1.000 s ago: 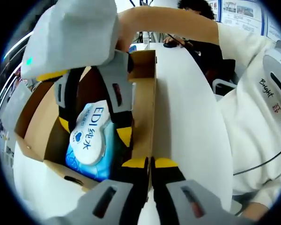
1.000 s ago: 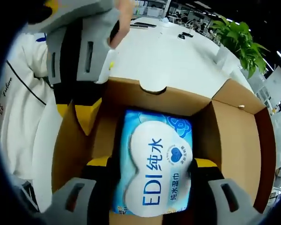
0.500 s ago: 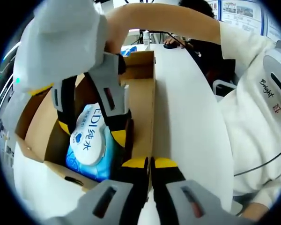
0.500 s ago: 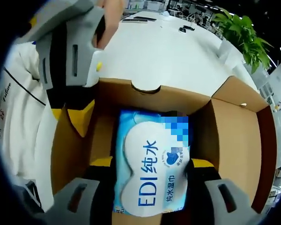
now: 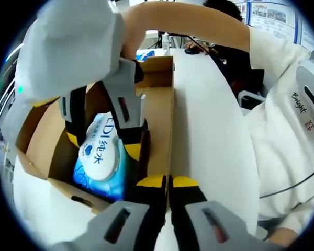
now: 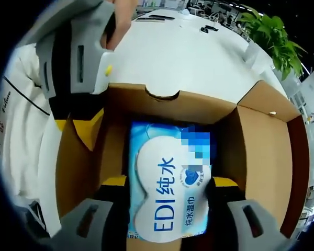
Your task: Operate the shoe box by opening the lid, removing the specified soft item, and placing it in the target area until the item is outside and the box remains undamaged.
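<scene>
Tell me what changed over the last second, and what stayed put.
The right gripper has closed in: its jaws now sit against both sides of the wet wipes pack, which looks slightly raised in the shoe box but remains inside. Unchanged: the left gripper stays shut on the box's side wall, and the lid stays open.

one cardboard shoe box (image 6: 261, 141), one blue wipes pack (image 6: 170, 188), one potted plant (image 6: 272, 34), two grippers (image 6: 167, 183) (image 5: 167, 182)

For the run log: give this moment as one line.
box: lid open | wipes pack: inside | right hand-held gripper: shut on wipes pack | left hand-held gripper: clamping box wall
</scene>
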`<state>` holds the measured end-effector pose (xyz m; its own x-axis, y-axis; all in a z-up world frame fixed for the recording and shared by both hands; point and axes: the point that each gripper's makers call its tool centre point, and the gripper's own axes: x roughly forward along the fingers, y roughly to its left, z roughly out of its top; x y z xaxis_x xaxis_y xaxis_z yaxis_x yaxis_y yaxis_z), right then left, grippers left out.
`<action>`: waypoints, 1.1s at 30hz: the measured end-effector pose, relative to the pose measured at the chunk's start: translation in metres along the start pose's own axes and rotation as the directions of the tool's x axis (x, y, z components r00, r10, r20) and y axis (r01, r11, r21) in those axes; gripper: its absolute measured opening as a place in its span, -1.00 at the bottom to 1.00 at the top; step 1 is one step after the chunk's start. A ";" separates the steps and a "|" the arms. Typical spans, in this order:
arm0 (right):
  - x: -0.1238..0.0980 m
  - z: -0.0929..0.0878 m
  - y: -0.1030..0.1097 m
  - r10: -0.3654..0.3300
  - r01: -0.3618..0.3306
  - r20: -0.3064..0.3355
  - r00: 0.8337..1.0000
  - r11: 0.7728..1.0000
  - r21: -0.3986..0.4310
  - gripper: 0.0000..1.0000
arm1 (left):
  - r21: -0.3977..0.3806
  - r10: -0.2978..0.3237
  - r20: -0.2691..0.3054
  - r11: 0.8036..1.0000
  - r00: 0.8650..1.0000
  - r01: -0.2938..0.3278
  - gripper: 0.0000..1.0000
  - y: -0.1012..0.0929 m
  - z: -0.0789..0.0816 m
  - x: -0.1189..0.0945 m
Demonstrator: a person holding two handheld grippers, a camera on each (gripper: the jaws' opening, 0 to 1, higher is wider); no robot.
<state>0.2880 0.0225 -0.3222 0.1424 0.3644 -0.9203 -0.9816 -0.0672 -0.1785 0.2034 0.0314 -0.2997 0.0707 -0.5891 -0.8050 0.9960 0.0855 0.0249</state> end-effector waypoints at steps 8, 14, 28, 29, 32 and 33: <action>-0.005 -0.013 0.003 0.011 -0.011 -0.026 1.000 1.000 0.008 0.20 | -0.007 0.004 -0.004 1.000 1.000 -0.004 -0.96 0.001 0.000 0.000; -0.012 -0.030 0.011 0.035 -0.034 -0.062 0.997 0.999 0.017 0.20 | -0.008 0.001 -0.004 1.000 1.000 -0.001 -0.96 0.001 0.000 0.000; -0.012 -0.040 0.018 0.074 -0.073 -0.069 0.995 0.997 0.016 0.35 | 0.022 -0.007 0.001 1.000 1.000 0.007 -0.98 -0.001 0.000 0.000; -0.009 -0.040 0.018 0.078 -0.077 -0.071 0.994 0.997 0.015 0.36 | 0.020 -0.007 0.000 1.000 1.000 0.007 -0.98 -0.001 0.000 0.000; -0.005 -0.041 0.019 0.100 -0.098 -0.090 0.991 0.995 0.027 0.40 | 0.020 -0.006 0.002 1.000 1.000 0.006 -0.97 -0.001 0.000 0.000; -0.003 -0.041 0.020 0.103 -0.101 -0.097 0.990 0.995 0.027 0.41 | 0.021 -0.005 0.002 1.000 1.000 0.005 -0.97 -0.001 0.000 0.000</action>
<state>0.2732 -0.0183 -0.3372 0.0520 0.2635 -0.9633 -0.9941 -0.0785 -0.0751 0.2023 0.0313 -0.2997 0.0658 -0.5913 -0.8038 0.9973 0.0660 0.0331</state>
